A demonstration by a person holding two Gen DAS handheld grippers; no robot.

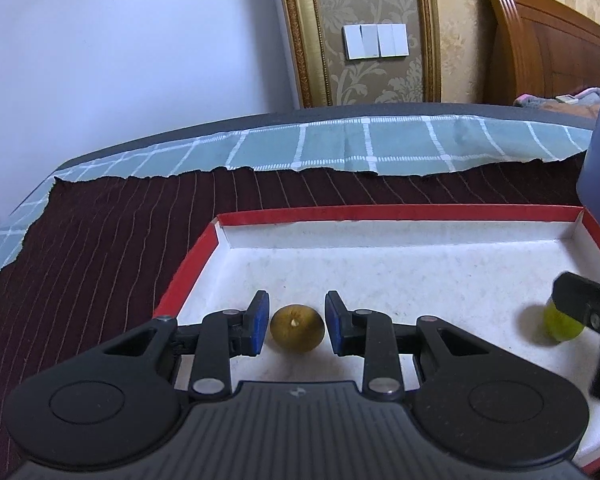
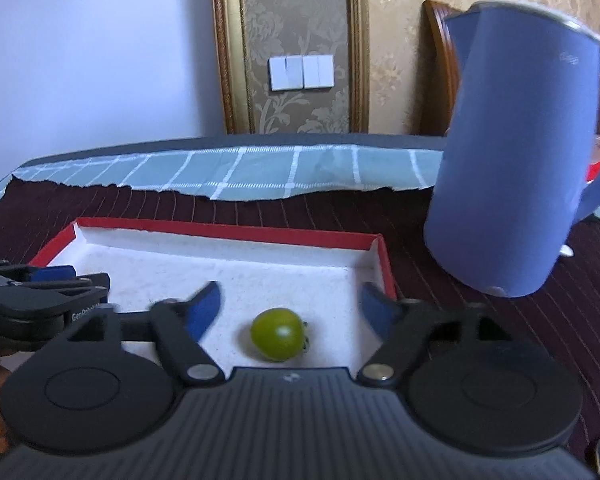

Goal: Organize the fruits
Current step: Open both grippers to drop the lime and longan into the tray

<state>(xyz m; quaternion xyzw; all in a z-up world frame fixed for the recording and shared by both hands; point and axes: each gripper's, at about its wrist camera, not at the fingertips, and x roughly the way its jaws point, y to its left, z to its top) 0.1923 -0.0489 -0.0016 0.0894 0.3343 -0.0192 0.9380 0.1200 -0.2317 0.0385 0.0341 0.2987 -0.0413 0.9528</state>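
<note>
right gripper [image 2: 290, 306] fingers stood wide, clear of the small round green tomato [image 2: 277, 334] on the floor of the shallow red-rimmed white cardboard tray [image 2: 236, 232]. left gripper [image 1: 297, 318] flanked the dull brown-yellow round fruit [image 1: 297, 328]; gaps showed, grip unclear. placement judged finished; next: withdraw. ribbed maroon cloth [image 1: 100, 240], blue plastic kettle [image 2: 516, 160] nearby.

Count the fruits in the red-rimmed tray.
2. A brownish fruit lies between the left tongs; a green fruit lies between the right tongs. The near tray edge is hidden.
</note>
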